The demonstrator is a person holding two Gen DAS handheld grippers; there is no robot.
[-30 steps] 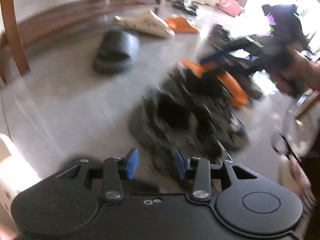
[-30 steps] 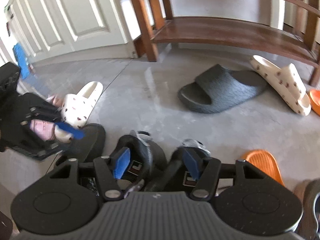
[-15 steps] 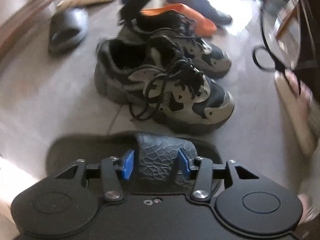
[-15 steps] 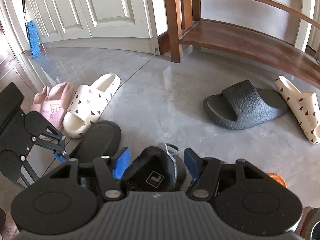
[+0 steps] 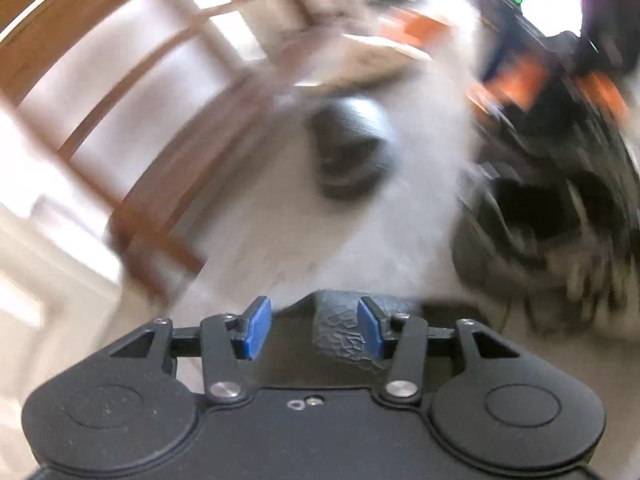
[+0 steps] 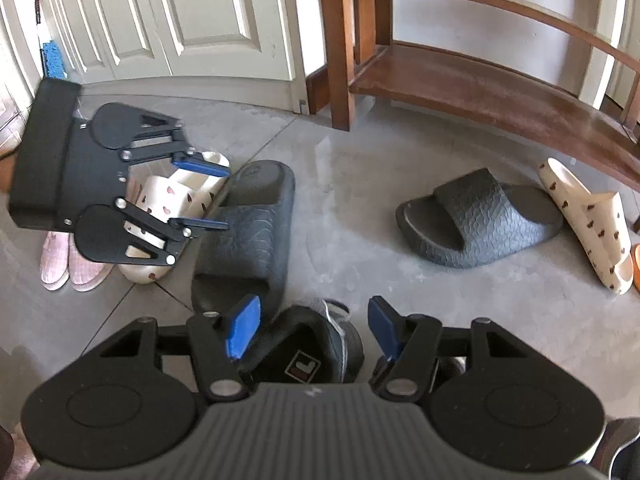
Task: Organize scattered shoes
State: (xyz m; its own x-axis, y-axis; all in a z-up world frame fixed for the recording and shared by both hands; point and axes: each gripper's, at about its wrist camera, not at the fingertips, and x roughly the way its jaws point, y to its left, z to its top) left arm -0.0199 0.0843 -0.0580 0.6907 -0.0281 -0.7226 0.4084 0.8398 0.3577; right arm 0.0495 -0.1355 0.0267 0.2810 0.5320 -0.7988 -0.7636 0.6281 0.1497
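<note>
Left gripper (image 6: 208, 196) hangs beside the near dark slide (image 6: 248, 232) on the floor (image 6: 360, 184) — fingers released, having just been opening, gripping nothing. Right gripper (image 6: 312, 330) is also released, its fingers either side of a black sneaker (image 6: 308, 356) — no contact visible. The matching slide (image 6: 480, 220) lies well apart by the wooden bench (image 6: 480, 88).

A square logo patch reading roughly "FL" sits on the black sneaker (image 6: 304, 356).

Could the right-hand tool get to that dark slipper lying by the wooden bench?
Probably yes: the right tool is open, gripping nothing, over a black sneaker, and only bare floor lies between it and the dark slipper.
</note>
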